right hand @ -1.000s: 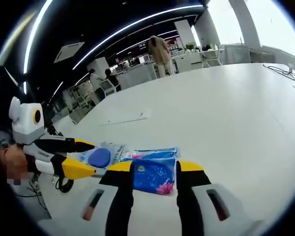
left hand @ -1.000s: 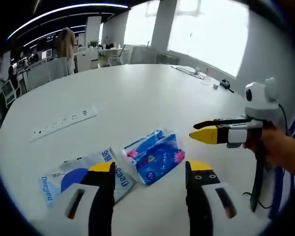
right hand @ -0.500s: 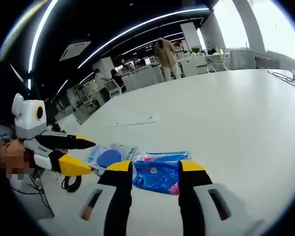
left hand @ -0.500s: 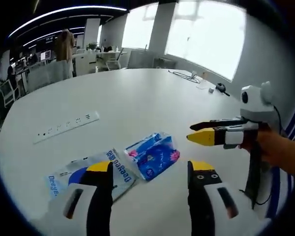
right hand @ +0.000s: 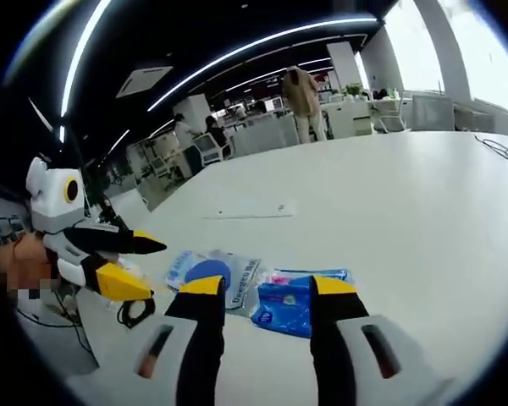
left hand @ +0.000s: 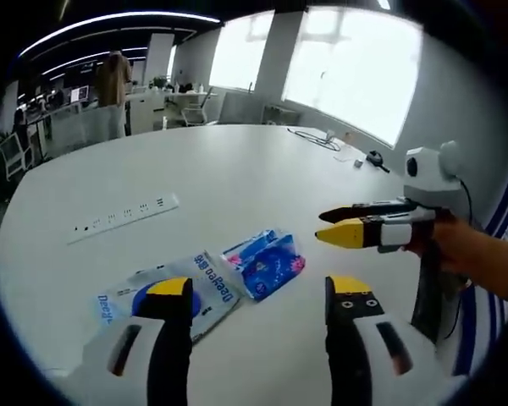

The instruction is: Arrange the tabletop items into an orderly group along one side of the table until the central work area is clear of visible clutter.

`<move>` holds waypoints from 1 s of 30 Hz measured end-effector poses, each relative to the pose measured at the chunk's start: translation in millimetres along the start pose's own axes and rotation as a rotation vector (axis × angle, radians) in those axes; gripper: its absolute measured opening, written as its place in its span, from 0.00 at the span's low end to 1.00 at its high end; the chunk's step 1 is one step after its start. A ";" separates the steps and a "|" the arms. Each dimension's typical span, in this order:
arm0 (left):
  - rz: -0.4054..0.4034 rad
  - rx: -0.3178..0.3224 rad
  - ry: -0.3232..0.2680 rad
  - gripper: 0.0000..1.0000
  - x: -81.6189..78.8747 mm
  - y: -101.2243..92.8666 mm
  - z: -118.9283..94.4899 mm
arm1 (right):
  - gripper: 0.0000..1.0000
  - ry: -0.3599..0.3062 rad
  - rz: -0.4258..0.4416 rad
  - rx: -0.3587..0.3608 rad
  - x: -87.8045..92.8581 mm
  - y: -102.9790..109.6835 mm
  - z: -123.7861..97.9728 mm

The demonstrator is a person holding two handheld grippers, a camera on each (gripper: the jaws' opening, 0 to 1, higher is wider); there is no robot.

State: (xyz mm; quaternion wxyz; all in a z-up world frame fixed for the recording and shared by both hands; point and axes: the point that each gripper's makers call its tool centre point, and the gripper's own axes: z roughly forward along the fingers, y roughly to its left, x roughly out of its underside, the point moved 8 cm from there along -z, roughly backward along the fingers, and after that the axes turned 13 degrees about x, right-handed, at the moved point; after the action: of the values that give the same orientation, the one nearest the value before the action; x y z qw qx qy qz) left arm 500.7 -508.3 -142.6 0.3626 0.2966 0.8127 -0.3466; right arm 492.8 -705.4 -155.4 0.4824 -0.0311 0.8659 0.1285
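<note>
Flanking blue packet (left hand: 267,264): white pouch (left hand: 190,292), power strip (left hand: 124,218).

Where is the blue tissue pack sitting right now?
In the left gripper view the blue tissue pack lies on the white table, just right of the white wipes pouch and nearer than the power strip.

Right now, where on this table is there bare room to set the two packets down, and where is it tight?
Bare: the wide stretch of white table beyond the power strip, toward the cables at the far edge. Also the patch right of the blue packet. Tight: blue packet and white wipes packet lie edge to edge.
</note>
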 end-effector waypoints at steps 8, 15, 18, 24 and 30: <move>-0.001 -0.007 -0.016 0.65 1.6 7.6 -26.9 | 0.42 0.003 -0.042 -0.047 -6.2 21.0 -0.1; -0.011 -0.005 -0.026 0.68 8.4 12.5 -52.5 | 0.46 0.014 -0.073 -0.099 -5.5 41.9 -1.4; -0.016 -0.008 -0.028 0.68 13.2 15.4 -66.0 | 0.46 0.026 -0.097 -0.126 -4.5 52.5 -1.6; -0.036 -0.023 -0.037 0.69 21.9 22.2 -92.5 | 0.48 0.029 -0.122 -0.173 -7.9 70.5 -1.1; -0.058 -0.055 -0.049 0.69 31.8 31.7 -124.4 | 0.48 0.040 -0.173 -0.243 -12.4 97.1 3.6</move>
State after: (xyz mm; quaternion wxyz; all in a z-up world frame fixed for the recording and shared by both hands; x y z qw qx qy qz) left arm 458.3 -385.7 -117.2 0.3803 0.2543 0.8209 -0.3418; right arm 485.1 -611.7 -128.1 0.4670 -0.1663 0.8475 0.1899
